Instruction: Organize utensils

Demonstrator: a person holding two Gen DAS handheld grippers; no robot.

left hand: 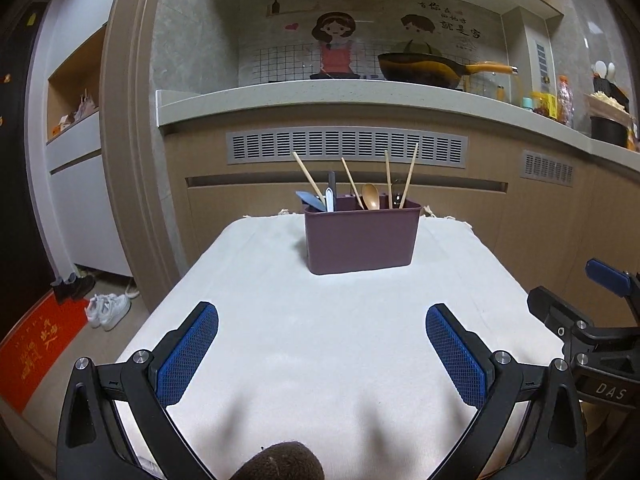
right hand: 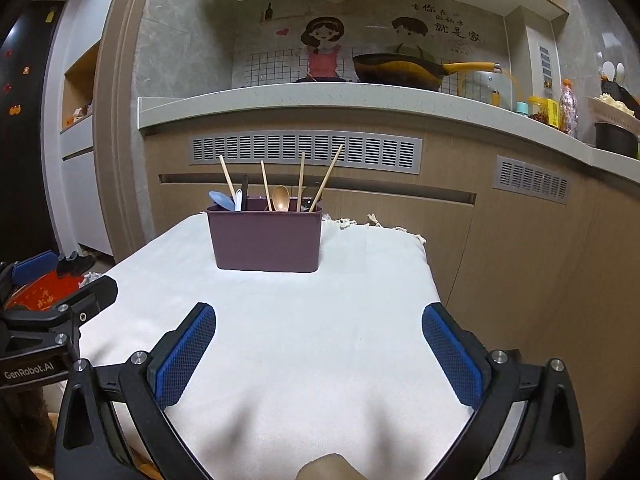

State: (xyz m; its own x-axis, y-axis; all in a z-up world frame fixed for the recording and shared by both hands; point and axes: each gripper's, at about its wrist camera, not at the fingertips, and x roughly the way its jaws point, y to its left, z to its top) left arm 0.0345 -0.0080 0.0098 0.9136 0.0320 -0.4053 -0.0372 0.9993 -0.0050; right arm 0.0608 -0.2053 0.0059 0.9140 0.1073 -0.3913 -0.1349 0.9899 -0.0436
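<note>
A purple utensil holder (left hand: 362, 240) (right hand: 266, 238) stands at the far end of a table with a white cloth (left hand: 320, 340) (right hand: 304, 336). In it stand several wooden chopsticks (left hand: 410, 176) (right hand: 301, 180), a wooden spoon (left hand: 371, 196) (right hand: 281, 198), a blue spoon (left hand: 309, 199) (right hand: 221, 199) and a white utensil (left hand: 329, 200). My left gripper (left hand: 322, 312) is open and empty above the near cloth. My right gripper (right hand: 319, 310) is open and empty too, beside the left one. The right gripper (left hand: 592, 320) shows at the left wrist view's right edge.
A kitchen counter (left hand: 360, 96) with a wok (left hand: 424, 68) runs behind the table, with bottles and jars (left hand: 560, 100) at right. Cabinet fronts with vents (left hand: 344, 146) stand below. Shoes (left hand: 108, 308) and a red mat (left hand: 36, 352) lie on the floor at left.
</note>
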